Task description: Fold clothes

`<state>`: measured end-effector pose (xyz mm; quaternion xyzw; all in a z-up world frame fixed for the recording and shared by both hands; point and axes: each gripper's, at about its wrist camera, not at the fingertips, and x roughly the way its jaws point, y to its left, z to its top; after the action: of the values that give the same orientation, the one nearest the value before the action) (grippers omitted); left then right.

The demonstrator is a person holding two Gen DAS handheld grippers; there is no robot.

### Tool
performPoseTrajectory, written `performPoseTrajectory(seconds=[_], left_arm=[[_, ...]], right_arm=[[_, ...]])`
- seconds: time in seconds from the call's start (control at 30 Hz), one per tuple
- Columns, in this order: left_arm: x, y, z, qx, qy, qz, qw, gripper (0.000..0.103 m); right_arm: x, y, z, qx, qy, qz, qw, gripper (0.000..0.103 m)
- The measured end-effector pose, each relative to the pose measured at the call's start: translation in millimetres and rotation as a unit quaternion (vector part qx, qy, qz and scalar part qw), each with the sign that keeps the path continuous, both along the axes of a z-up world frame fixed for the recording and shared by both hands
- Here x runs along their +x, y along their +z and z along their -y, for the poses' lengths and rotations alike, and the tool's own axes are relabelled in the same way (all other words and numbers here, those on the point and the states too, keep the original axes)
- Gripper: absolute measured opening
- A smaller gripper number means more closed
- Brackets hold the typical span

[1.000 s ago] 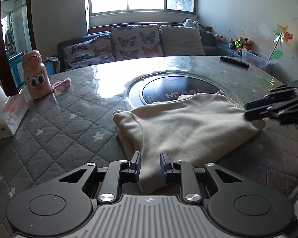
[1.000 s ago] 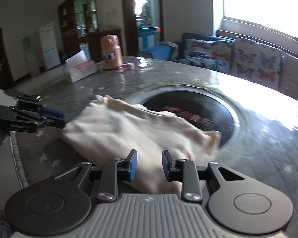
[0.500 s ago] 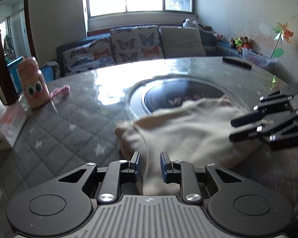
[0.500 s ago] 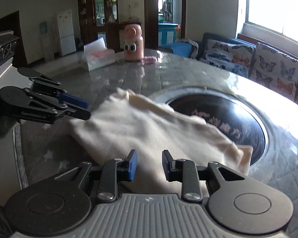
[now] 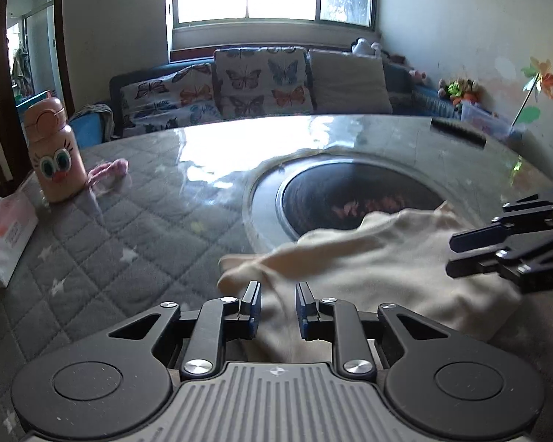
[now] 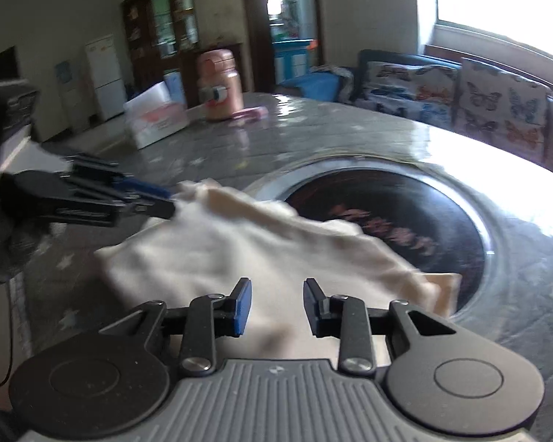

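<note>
Cloth fills the narrow gap of the left gripper (image 5: pixel 276 307): its 2 blue pads stand only slightly apart, and a fold of the cream garment (image 5: pixel 368 258) runs between them, though the frames do not settle whether the pads press on it — I cannot tell grip from mere contact. The right gripper (image 6: pixel 276 307) has its jaws opening; they stand a little wider, with the garment (image 6: pixel 239 258) lying under and between them, and a visible gap shows on both sides of its pads, so nothing is clamped there. From the left wrist view the right gripper's black fingers (image 5: pixel 497 243) reach in from the right over the garment's far edge; from the right wrist view the left gripper (image 6: pixel 158 202) comes in from the left, its tips touching the cloth's raised corner. The garment lies rumpled on the quilted grey table (image 5: pixel 110 239), directly ahead of both tools, with 1 edge draped over the rim of the dark round inset (image 5: pixel 350 191) beyond them. Well off to the left of the left gripper stand a pink bottle (image 5: pixel 53 151) with cartoon eyes and a tissue box (image 5: pixel 3 232) — neither in the way. A butterfly-print sofa (image 5: pixel 258 81) sits past the table.
</note>
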<state>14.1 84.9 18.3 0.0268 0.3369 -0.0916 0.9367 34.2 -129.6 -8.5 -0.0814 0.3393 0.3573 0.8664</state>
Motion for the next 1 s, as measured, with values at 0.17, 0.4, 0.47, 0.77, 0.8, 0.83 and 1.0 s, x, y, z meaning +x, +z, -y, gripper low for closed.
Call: performPoseTrajectory(seconds=[0.17, 0.4, 0.47, 0.77, 0.8, 0.83, 1.0], left_arm=[[15, -12, -5, 0.006, 0.014, -0.020, 0.9997, 0.022], [16, -13, -11, -0.003, 0.022, -0.020, 0.9996, 0.022], [16, -14, -10, -0.002, 0.023, -0.022, 0.9995, 0.022], [2, -5, -18, -0.010, 0.041, -0.019, 0.9989, 0.031], [1, -5, -20, -0.012, 0.046, -0.021, 0.9986, 0.035], [-1, -5, -22, -0.013, 0.051, -0.022, 0.9983, 0.040], [-9, -1, -33, -0.025, 0.074, -0.022, 0.9967, 0.056]], right_arm=[[30, -8, 19, -0.001, -0.055, -0.004, 0.998, 0.031], [53, -15, 41, 0.021, -0.097, -0.027, 0.995, 0.030], [54, -16, 42, 0.023, -0.098, -0.030, 0.994, 0.030], [41, -8, 28, -0.006, -0.081, -0.009, 0.997, 0.036], [37, -6, 24, -0.008, -0.073, -0.006, 0.997, 0.037], [32, -3, 20, -0.010, -0.063, -0.003, 0.998, 0.041], [5, 11, -13, -0.020, 0.011, 0.017, 1.000, 0.050]])
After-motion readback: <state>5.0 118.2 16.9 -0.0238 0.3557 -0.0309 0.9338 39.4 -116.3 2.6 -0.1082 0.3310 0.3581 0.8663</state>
